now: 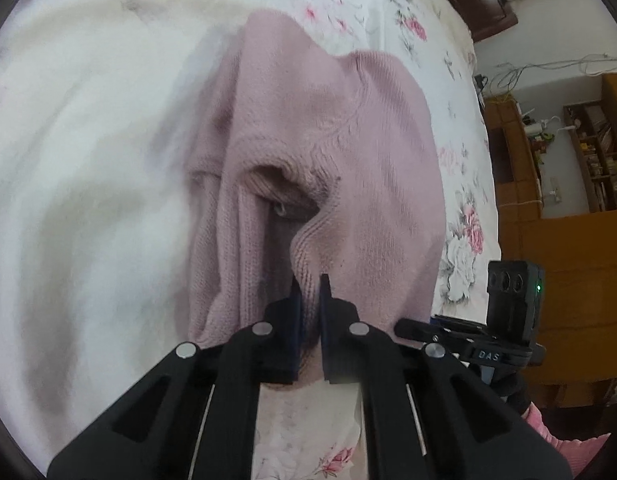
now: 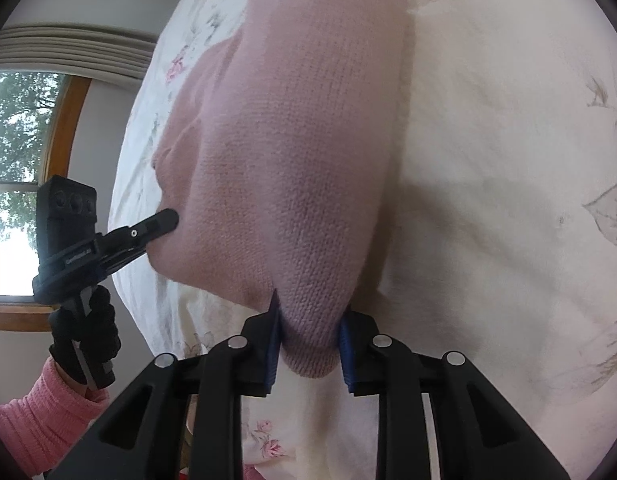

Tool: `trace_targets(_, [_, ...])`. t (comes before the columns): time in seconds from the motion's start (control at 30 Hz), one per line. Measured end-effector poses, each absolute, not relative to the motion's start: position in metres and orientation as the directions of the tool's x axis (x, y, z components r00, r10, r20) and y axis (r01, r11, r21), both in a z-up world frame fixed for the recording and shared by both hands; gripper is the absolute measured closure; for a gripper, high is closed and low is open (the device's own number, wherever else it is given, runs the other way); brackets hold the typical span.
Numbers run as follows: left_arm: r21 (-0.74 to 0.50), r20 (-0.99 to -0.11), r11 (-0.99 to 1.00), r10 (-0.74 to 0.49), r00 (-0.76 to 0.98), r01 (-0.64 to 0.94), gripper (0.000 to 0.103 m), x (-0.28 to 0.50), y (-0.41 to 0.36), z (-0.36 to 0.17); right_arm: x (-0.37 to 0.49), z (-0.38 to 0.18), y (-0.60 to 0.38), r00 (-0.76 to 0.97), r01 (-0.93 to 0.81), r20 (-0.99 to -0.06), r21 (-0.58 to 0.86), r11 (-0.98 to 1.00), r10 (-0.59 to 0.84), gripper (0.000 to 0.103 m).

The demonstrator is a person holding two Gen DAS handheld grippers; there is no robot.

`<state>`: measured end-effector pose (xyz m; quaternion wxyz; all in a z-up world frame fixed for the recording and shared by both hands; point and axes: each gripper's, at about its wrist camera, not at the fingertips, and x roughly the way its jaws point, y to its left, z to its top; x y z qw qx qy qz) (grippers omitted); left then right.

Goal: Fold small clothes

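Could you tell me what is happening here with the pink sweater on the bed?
A person is folding a pink sweater on a floral bedspread with two hand-held grippers. The left gripper pinches a knit fold in nearly closed jaws. The right gripper clamps another bunched edge, its jaws held wider by the thick fabric. Both hold the sweater partly lifted.

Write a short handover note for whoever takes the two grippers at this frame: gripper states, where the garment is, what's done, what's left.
Left gripper: shut on a pinch of the pink knit sweater.
Right gripper: shut on a bunched edge of the same sweater.
Sweater: held at both near corners, the rest draped on the floral bedsheet.
Done: both grips taken; the sweater looks partly doubled over.
Left: probably carry the held edge across, lay it flat, release, finish the fold.
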<state>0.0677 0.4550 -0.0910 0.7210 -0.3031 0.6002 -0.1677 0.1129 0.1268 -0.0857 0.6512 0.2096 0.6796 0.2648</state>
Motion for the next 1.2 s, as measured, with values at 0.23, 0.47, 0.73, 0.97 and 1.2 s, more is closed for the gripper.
trace_targets(0.23, [-0.587, -0.807, 0.799, -0.566, 0.168, -0.128, 0.098, 0.066, 0.46, -0.113, 0.113, -0.091, 0.137, -0.087, -0.086, -0.788, 0.615, 0.784, 0.609, 0.078])
trace_targets(0.47, [-0.563, -0.82, 0.824, -0.547, 0.166, -0.065, 0.08, 0.073, 0.452, -0.097, 0.117, -0.086, 0.133, -0.098, -0.106, -0.789, 0.615, 0.782, 0.607, 0.068])
trace_targets(0.73, [-0.557, -0.804, 0.827, -0.515, 0.298, -0.072, 0.036, 0.097, 0.478, -0.062, 0.139, -0.056, 0.105, 0.021, -0.105, -0.761, 0.643, 0.758, 0.649, 0.046])
trace_targets(0.97, [-0.63, -0.765, 0.769, -0.59, 0.258, -0.109, 0.036, 0.134, 0.482, -0.097, 0.171, -0.063, 0.087, 0.061, -0.031, -0.698, 0.713, 0.701, 0.713, 0.035])
trace_targets(1.2, [-0.671, -0.733, 0.738, -0.646, 0.212, -0.075, 0.035, 0.156, 0.47, -0.128, 0.189, -0.086, 0.087, 0.043, -0.021, -0.642, 0.766, 0.643, 0.766, 0.03])
